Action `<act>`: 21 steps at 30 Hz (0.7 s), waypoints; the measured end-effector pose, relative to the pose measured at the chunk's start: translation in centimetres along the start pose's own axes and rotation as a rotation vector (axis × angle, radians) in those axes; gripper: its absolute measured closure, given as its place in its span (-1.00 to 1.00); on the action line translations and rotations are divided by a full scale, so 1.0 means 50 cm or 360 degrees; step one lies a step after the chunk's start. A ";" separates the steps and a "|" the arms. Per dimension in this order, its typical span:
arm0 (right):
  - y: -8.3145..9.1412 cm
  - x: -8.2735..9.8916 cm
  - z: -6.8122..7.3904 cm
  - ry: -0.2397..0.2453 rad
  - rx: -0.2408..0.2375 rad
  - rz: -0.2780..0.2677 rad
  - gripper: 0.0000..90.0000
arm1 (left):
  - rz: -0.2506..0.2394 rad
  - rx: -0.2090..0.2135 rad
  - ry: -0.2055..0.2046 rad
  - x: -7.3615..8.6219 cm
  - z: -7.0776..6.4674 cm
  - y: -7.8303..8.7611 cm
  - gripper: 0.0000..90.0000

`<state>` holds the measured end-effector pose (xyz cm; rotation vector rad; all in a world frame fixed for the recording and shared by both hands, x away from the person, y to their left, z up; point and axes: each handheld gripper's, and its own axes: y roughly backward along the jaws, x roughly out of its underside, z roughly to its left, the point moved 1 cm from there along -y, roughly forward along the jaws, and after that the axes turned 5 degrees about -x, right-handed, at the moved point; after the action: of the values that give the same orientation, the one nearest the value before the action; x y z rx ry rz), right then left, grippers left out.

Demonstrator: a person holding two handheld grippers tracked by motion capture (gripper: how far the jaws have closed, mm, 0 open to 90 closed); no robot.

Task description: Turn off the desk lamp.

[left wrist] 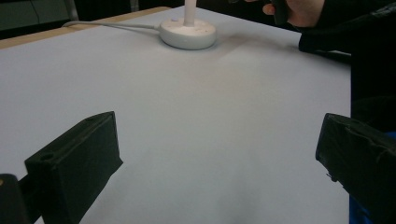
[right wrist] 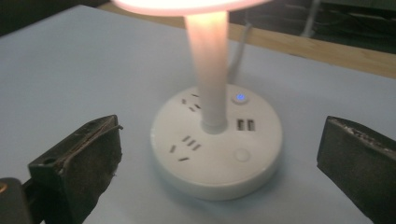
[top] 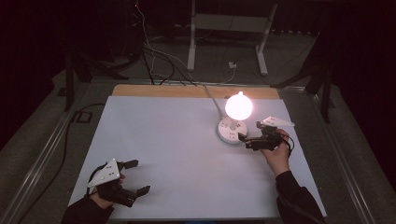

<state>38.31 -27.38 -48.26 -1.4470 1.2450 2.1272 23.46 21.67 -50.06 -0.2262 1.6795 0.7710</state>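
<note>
From above, the lamp (top: 238, 106) glowed bright over its round white base (top: 232, 130), which stood on the pale table cover (top: 187, 154), toward the far right of it. The right gripper (top: 248, 140) sat just beside that base on the near right, jaws spread, nothing between them, the person's hand (top: 276, 150) behind it. The left gripper (top: 135, 176) rested well apart from the base, at the near left corner of the cover, jaws also wide and empty.

Along the left gripper's own view, the base (left wrist: 188, 33) lay far off across bare cover, the cord (left wrist: 112, 25) trailing away from it to the left. Both black jaws stood wide apart with only cloth between; this hand looked idle to me.

The right gripper's view looked straight at the base (right wrist: 217, 149): the glowing stem (right wrist: 212, 70) rose from its middle, a small lit blue button (right wrist: 240, 97) sat just right of the stem, a plain round button (right wrist: 241, 155) nearer on the top face, sockets to the left. The jaws flanked the base, wide, touching nothing.

I judged the work was the switch. To do it well, one jaw tip should come down squarely on the button, clear of the stem, pressing gently so the light base does not skid.
</note>
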 end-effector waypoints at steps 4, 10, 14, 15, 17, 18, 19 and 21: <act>-0.008 0.001 -0.010 -0.0019 0.0067 0.0009 -0.85 | 0.0008 -0.0001 -0.0002 0.001 0.000 0.000 -0.99; -0.025 0.002 -0.017 -0.0031 0.0139 0.0035 -0.68 | 0.0009 0.0000 0.0000 0.001 0.000 0.000 -0.99; -0.036 0.002 -0.019 -0.0032 0.0161 0.0049 -0.47 | 0.0002 -0.0002 0.0007 0.001 0.001 0.000 -0.99; -0.036 0.002 -0.019 -0.0032 0.0161 0.0049 -0.47 | 0.0004 -0.0002 0.0005 0.001 0.001 0.000 -0.99; -0.038 0.002 -0.018 -0.0031 0.0166 0.0051 -0.34 | -0.0001 0.0000 0.0006 0.001 0.001 0.000 -0.99; -0.039 0.002 -0.018 -0.0031 0.0177 0.0046 -0.25 | -0.0002 0.0001 0.0009 0.001 0.001 0.000 -0.99; -0.039 0.002 -0.020 -0.0043 0.0182 0.0030 -0.08 | 0.0001 -0.0002 0.0002 0.001 0.000 0.000 -0.99; -0.040 0.002 -0.021 -0.0043 0.0186 0.0030 0.01 | 0.0006 -0.0001 -0.0002 0.001 0.000 0.000 -0.99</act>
<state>40.20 -27.01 -49.45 -1.3583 1.3541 2.0423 23.46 21.70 -50.11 -0.2228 1.6794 0.7743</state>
